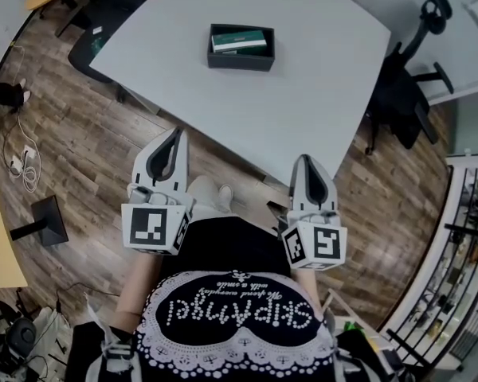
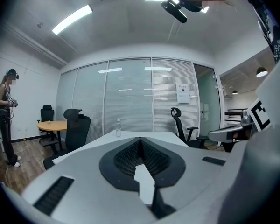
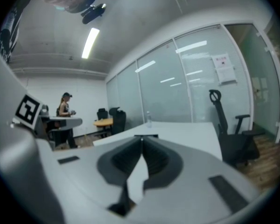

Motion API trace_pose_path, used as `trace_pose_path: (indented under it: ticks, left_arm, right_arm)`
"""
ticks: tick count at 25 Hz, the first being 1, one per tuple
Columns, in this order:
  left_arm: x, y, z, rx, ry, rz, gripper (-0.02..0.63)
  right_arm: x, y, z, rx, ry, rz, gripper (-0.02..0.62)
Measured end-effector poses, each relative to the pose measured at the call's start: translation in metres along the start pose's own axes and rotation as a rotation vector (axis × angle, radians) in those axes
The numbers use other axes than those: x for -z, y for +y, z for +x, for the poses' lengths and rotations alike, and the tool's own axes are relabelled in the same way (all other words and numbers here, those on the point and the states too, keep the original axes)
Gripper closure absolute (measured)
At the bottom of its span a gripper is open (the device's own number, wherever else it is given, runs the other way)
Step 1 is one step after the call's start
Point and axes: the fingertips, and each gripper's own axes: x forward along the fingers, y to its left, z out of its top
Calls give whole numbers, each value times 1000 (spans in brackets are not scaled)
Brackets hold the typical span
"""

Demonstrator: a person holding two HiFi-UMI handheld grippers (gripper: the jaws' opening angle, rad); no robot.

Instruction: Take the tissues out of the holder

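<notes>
Nothing done yet: tissues (image 1: 239, 40) sit in the holder (image 1: 240, 59), upper centre; my left tool (image 1: 177, 132) and right tool (image 1: 303, 159) pressed together, empty, well short.

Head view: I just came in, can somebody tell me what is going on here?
A person stands at a white table with the left tongs and the right tongs, one in each hand. Both are shut with nothing between them, and both are well short of the dark holder farther across the table. The green pack of tissues lies inside the holder, not yet taken out.
</notes>
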Motion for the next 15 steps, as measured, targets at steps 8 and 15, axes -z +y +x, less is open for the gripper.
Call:
trace_pose_path:
  ticks: [8,15]
  left_arm:
    - [-6,-5,2,9,-4,5,583]
    - [-3,-4,15,32,1,-1,583]
  right_arm:
    - [0,1,0,-6,-5,11,561]
    - [1,-2,8,9,7,17,561]
